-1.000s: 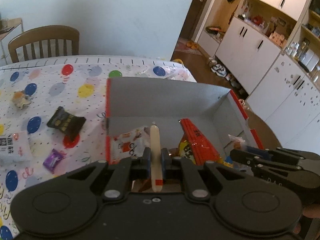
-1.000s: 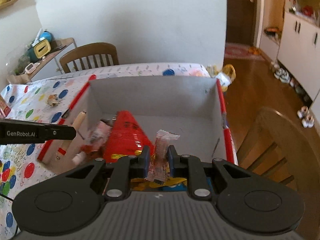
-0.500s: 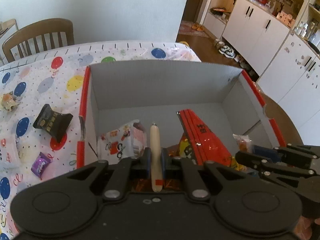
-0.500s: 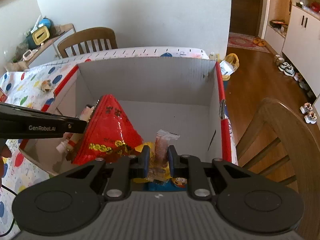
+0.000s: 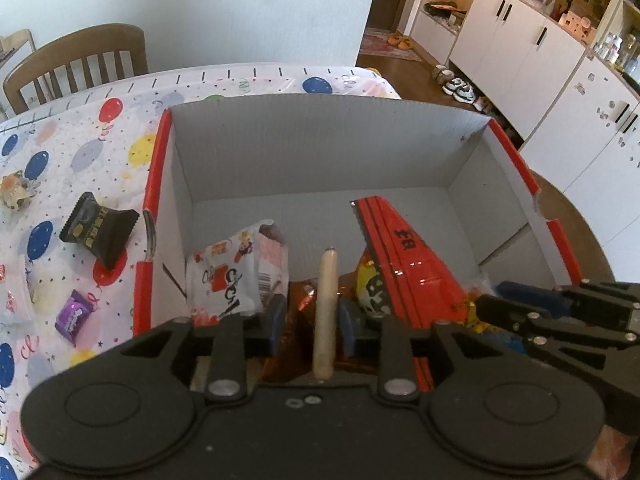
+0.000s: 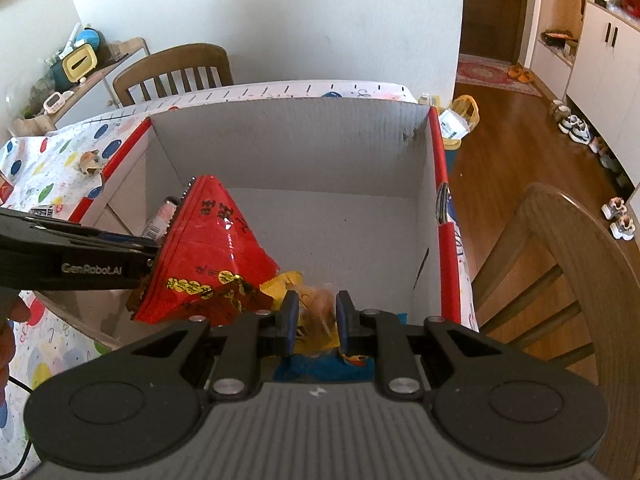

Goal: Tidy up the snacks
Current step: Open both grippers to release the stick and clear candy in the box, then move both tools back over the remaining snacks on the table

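Observation:
A red-edged cardboard box [image 5: 320,144] stands on the balloon tablecloth and holds a red bag [image 5: 404,256], a white packet [image 5: 228,276] and yellow snacks. My left gripper [image 5: 310,316] is open over the box's near end; a pale sausage stick [image 5: 326,312] stands loose between its fingers, nearer the right one. My right gripper [image 6: 316,314] is open over the box [image 6: 300,148], with a clear wrapped snack [image 6: 320,308] between its fingers, blurred. The red bag [image 6: 212,248] lies to its left.
On the cloth left of the box lie a black packet [image 5: 98,230], a purple candy [image 5: 74,316] and a small wrapped sweet [image 5: 16,192]. Wooden chairs stand behind the table [image 5: 80,60] and at the box's right [image 6: 552,264]. White cabinets line the right.
Both grippers moved forward and down into the box. Both have opened: the sausage stick and the clear wrapped snack now sit loose between the fingers.

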Tool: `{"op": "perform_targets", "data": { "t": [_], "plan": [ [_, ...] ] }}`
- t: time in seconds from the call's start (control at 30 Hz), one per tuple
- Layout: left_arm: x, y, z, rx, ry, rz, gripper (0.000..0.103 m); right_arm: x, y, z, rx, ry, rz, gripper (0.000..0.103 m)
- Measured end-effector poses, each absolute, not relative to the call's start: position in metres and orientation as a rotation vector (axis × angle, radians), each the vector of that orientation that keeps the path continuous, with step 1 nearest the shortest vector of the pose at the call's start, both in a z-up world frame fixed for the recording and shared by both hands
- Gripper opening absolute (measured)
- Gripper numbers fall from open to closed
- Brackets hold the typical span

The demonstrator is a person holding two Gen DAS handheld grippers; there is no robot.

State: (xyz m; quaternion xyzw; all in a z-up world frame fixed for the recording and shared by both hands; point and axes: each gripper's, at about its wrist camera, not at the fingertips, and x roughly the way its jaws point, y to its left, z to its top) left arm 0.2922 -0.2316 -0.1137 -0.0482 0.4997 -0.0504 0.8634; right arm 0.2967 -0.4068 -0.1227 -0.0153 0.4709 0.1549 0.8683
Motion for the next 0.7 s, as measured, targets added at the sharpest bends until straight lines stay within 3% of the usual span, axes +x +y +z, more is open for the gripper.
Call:
{"op": "perform_targets", "data": {
  "t": [0.17, 0.27, 0.3, 0.37, 0.4, 0.43, 0.57, 0.7],
  "plan": [
    [0.288, -0.236, -0.109, -0.078, 1.036, -0.109, 0.040, 0.292, -0.409, -0.121, -0.036, 0.984, 0.331, 0.021],
    [0.283, -0.236, -0.103, -0.064, 1.017, -0.096, 0.056, 0.288, -0.411, -0.117, -0.023, 0.981, 0.337, 0.026],
    [0.280, -0.235, -0.100, -0.055, 1.004, -0.082, 0.067, 0.287, -0.411, -0.115, -0.023, 0.980, 0.337, 0.030],
    [0.275, -0.233, -0.094, -0.044, 0.971, -0.081, 0.070, 0.285, -0.412, -0.112, -0.038, 0.972, 0.333, 0.046],
    [0.274, -0.233, -0.091, -0.041, 0.967, -0.083, 0.070, 0.283, -0.413, -0.110, -0.047, 0.962, 0.332, 0.062],
    [0.272, -0.231, -0.089, -0.039, 0.963, -0.080, 0.070, 0.282, -0.414, -0.107, -0.052, 0.954, 0.331, 0.067],
    [0.262, -0.222, -0.081, -0.068, 0.947, -0.074, 0.072, 0.277, -0.417, -0.095, -0.050, 0.938, 0.340, 0.067],
    [0.248, -0.214, -0.068, -0.076, 0.908, -0.064, 0.080, 0.274, -0.413, -0.085, -0.071, 0.925, 0.348, 0.068]
  ]
}}
